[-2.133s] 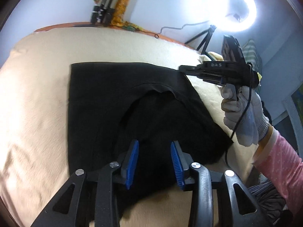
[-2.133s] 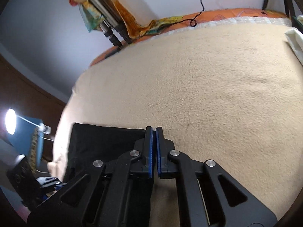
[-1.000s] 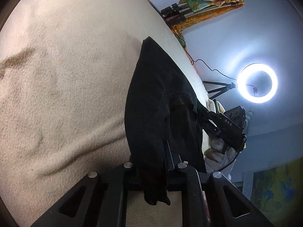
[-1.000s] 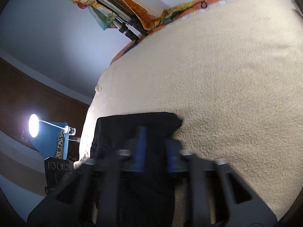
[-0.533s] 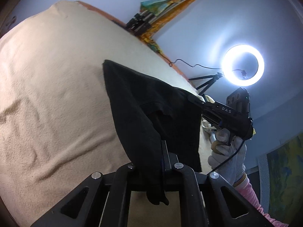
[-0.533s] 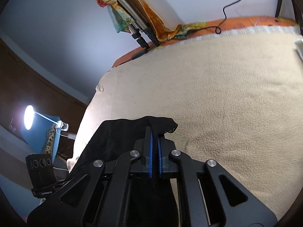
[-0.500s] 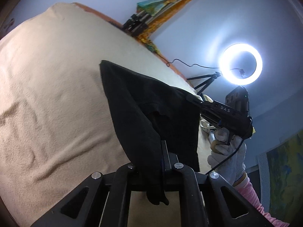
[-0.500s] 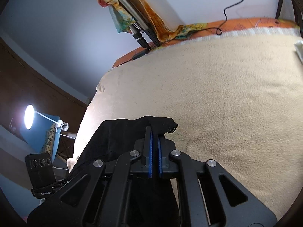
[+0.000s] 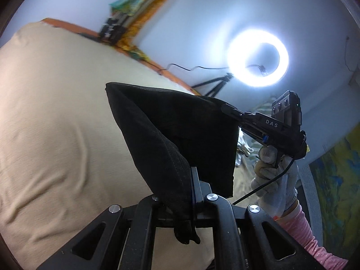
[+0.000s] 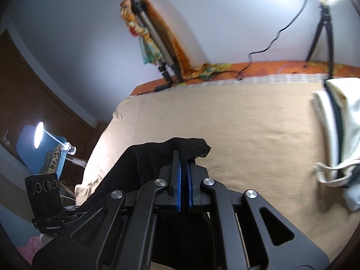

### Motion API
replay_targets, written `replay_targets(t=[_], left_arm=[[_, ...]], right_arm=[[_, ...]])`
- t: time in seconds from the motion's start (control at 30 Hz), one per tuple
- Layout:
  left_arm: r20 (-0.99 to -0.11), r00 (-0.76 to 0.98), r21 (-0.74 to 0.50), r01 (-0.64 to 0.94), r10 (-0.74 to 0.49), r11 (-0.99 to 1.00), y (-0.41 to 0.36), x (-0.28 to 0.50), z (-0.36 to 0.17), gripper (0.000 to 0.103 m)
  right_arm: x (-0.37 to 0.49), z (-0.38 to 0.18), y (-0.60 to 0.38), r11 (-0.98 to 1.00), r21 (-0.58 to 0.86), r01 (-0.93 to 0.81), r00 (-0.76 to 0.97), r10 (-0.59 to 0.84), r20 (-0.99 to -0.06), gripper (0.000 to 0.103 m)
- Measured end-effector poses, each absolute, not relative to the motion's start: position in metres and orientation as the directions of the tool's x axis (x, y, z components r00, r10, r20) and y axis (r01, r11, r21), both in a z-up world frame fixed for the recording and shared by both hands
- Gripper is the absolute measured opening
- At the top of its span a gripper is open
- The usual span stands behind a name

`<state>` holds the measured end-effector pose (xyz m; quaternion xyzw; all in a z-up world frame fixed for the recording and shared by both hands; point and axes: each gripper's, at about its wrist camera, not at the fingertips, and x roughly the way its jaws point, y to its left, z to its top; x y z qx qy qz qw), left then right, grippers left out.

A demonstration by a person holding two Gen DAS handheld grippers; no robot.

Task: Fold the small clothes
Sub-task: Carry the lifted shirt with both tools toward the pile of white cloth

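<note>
Black garment (image 9: 180,130) soft, light, limp; left gripper (image 9: 193,193) and right gripper (image 10: 184,180) each clamped on corner, above bed (image 9: 56,112).

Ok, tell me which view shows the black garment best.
The left wrist view. There the black garment hangs spread between both tongs, with its top edge, a seam and the lower hem visible above the beige blanket. The right wrist view shows only a bunched corner pinched in the right tongs.
</note>
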<state>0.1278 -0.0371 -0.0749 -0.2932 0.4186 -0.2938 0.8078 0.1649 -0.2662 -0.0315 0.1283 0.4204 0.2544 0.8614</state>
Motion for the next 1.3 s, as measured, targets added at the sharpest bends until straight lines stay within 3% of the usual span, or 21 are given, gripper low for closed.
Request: replay_targets(t=[0.93,1.3], left_arm=[[-0.382,0.372,-0.648,0.544,-0.846,0.533,-0.303,0.259,-0.020,0.005],[-0.399,0.347,-0.626,0.573,-0.849,0.529,-0.384,0.309,-0.047,0.005]], right_arm=[[0.191,0.035,-0.550,0.928,0.362,-0.092,0.764,0.298,-0.571,0.005],[0.250,0.024,-0.611,0.955,0.296,-0.030,0.790,0.205,-0.578,0.005]])
